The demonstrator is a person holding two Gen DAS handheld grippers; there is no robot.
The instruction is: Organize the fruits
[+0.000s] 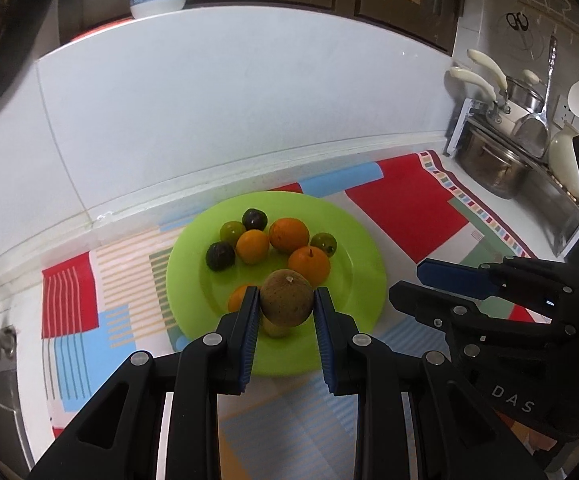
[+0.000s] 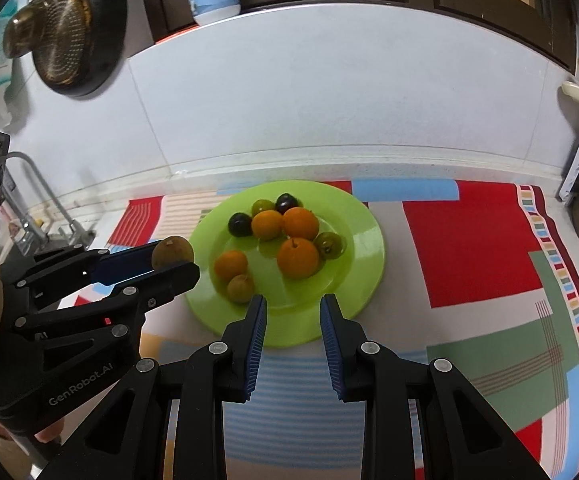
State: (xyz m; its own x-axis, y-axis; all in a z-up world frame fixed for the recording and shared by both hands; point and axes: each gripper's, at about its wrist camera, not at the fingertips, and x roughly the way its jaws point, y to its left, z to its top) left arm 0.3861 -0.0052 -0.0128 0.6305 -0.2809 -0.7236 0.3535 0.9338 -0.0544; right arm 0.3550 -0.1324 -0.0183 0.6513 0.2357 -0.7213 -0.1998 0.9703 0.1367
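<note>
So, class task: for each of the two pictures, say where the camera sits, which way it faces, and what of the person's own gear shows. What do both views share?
Left wrist view: sits on the left tongs, faces forward and down at the green plate; its fingers grip a brown fruit; the right tongs enter from the right.
Right wrist view: sits on the right tongs, empty, above the plate's near rim; the left tongs with the brown fruit enter from the left.
Shared: plate, oranges, patterned cloth, white wall.

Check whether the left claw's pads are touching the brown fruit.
Touching: in the left wrist view the left claw has both blue pads pressed against the brown fruit, lifting it above the green plate.
</note>
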